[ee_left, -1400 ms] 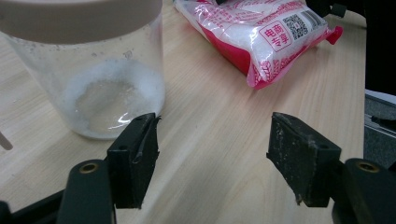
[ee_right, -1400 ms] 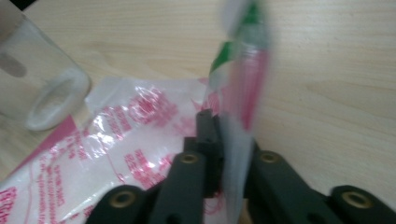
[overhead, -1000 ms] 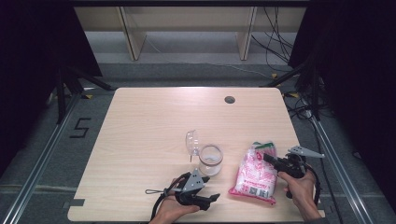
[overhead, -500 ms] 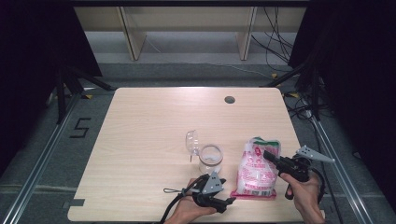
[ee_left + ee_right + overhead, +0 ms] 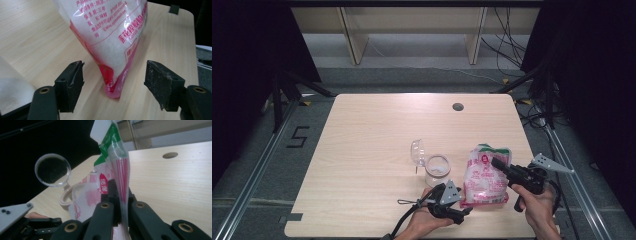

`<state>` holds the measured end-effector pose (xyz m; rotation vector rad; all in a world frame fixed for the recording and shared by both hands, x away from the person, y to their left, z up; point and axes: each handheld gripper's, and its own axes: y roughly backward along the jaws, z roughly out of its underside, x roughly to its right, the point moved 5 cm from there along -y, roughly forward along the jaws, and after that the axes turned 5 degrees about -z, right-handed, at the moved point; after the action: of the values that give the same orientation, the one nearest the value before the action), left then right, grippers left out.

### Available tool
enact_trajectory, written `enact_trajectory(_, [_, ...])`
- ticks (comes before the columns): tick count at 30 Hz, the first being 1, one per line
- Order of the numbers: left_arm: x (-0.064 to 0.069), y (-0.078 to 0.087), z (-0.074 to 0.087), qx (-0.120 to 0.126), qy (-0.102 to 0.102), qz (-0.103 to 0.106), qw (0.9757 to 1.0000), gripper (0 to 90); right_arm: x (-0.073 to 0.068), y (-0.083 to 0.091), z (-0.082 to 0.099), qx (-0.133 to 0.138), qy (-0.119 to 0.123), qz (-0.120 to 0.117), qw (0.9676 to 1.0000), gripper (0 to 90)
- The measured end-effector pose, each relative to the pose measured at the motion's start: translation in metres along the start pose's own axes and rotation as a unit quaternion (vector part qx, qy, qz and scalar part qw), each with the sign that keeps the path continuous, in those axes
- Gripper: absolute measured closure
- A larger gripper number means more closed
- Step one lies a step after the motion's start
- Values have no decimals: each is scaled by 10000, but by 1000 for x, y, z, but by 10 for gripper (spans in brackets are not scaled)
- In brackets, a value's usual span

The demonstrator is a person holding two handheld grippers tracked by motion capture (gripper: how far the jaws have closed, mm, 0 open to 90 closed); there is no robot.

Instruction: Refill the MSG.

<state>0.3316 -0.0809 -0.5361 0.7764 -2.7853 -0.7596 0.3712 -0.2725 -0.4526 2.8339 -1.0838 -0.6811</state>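
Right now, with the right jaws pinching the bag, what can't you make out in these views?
- Bag mouth: cut off by the top edge in the left gripper view; whether it is open, cannot tell.
- Jar contents: high view too small; bag hides its body in the right gripper view.
- Bag print: too blurred to read.
- Right gripper pad contact: hidden behind bag film.

jar (image 5: 437,169) stands on the table (image 5: 362,150), bag (image 5: 484,175) just right.
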Motion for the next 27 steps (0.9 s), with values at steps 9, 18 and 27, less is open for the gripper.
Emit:
enact_trajectory(9, [-1,-10,-14,91,78,-219,9997,285,-6,-3,-18,-92,149,-33,9998,900])
enact_trajectory(18, [-8,-22,-15,12,200,-515,9985,283,-15,1,-35,-128,394,25,9991,900])
enact_trajectory(27, [-3,-26,-21,137,342,-519,9980,289,-23,8,-53,41,377,-97,9992,900])
